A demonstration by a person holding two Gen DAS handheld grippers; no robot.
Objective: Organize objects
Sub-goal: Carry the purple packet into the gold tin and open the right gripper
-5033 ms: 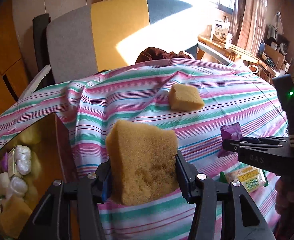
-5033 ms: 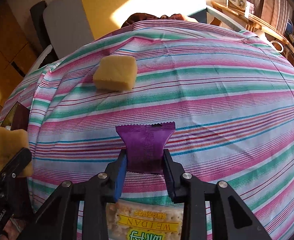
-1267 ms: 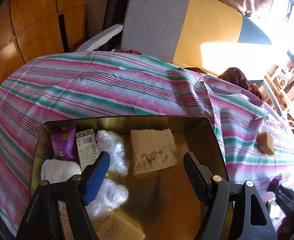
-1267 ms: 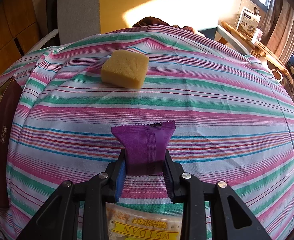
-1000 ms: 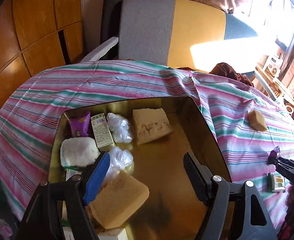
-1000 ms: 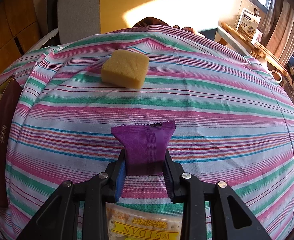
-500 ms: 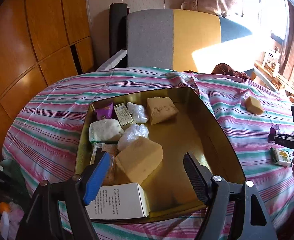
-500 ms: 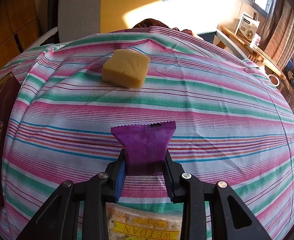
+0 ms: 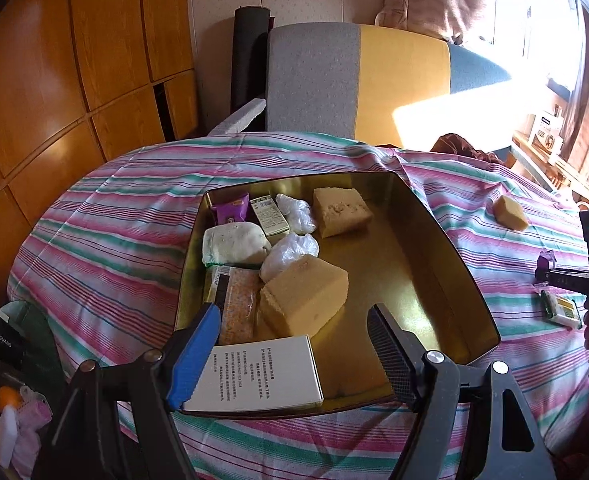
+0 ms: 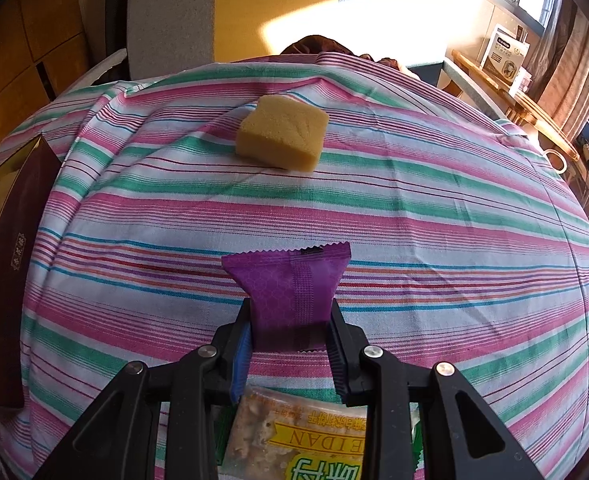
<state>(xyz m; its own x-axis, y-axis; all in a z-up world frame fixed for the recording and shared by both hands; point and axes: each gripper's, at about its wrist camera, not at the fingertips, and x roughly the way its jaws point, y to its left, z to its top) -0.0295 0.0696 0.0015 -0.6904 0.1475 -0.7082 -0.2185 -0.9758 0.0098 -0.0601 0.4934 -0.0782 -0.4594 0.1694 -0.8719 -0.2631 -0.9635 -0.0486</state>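
Nearest to me, my left gripper (image 9: 294, 352) hangs with jaws well apart and nothing between them, poised over the near edge of the gold tin (image 9: 470, 280) on the striped bench (image 9: 106, 240). My right gripper (image 10: 290, 340) has its jaws pinched tight on a purple packet (image 10: 290, 280), held just above the cloth; a cracker packet (image 10: 294, 440) lies on the bench right beneath it. Inside the tin, from the near side outward: a white box (image 9: 262, 372), a grainy snack bar (image 9: 234, 304), a large yellow sponge (image 9: 304, 300), two clear plastic bundles (image 9: 290, 252), a white pouch (image 9: 230, 244), a small green-print box (image 9: 270, 216), another purple packet (image 9: 230, 212) and a paler sponge (image 9: 340, 210) at the far wall. Farther out on the bench, well apart from the tin, one small sponge (image 10: 282, 136) sits loose. My reading: most of the sorting is done; left are the gripped packet, the crackers and that far sponge.
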